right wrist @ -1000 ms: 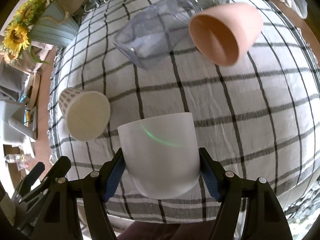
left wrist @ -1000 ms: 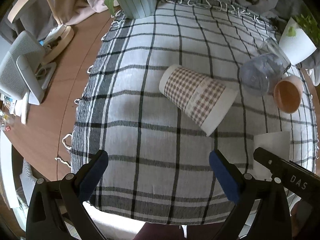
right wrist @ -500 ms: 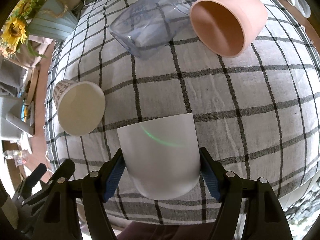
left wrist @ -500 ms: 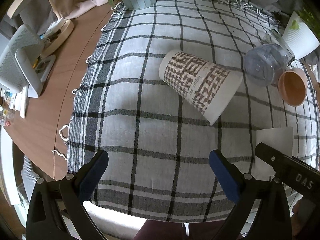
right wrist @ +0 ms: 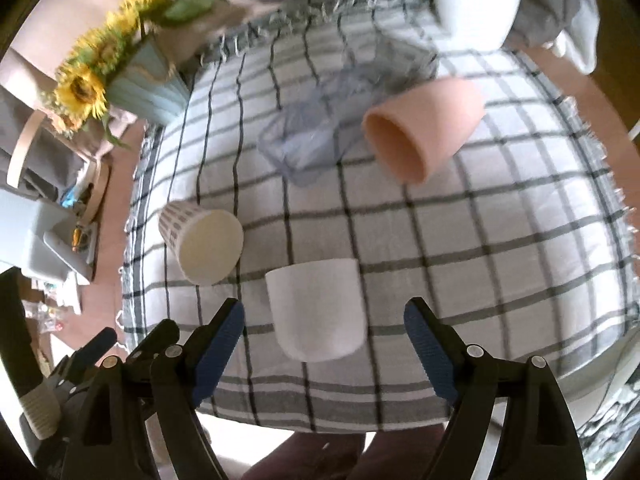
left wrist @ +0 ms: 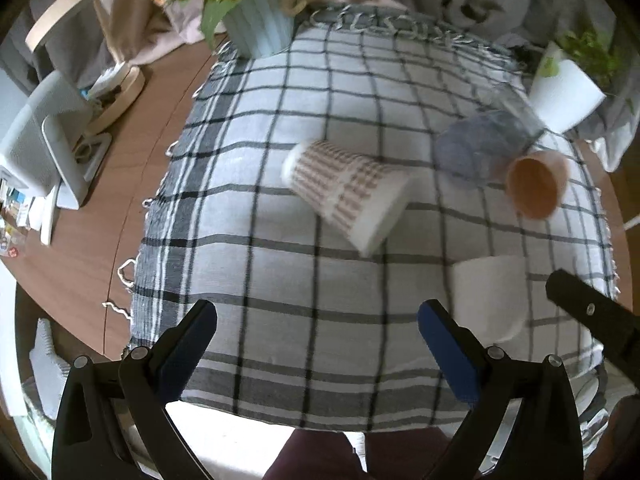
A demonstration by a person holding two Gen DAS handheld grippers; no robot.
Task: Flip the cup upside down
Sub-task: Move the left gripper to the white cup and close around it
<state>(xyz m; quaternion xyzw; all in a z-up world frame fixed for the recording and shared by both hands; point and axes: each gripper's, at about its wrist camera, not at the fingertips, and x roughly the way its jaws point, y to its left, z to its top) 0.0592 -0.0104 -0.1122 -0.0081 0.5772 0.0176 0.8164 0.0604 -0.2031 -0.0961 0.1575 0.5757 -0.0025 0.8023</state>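
A white cup (right wrist: 316,310) stands upside down on the checked cloth, between the jaws of my right gripper (right wrist: 320,328), which is open and clear of it. The same cup shows in the left wrist view (left wrist: 490,296) at the right. My left gripper (left wrist: 316,332) is open and empty above the cloth's near edge. A houndstooth paper cup (left wrist: 344,192) lies on its side mid-cloth; it also shows in the right wrist view (right wrist: 202,240). A pink cup (right wrist: 420,128) and a clear plastic cup (right wrist: 308,140) lie on their sides farther back.
A blue vase of sunflowers (left wrist: 256,20) stands at the cloth's far left corner. A white plant pot (left wrist: 564,88) stands at the far right. A grey fan (left wrist: 44,140) and clutter sit on the wooden table (left wrist: 120,184) to the left.
My right gripper has opened and pulled back, leaving the white cup standing upside down on the cloth. My left gripper has drawn back a little; both views are blurred by motion.
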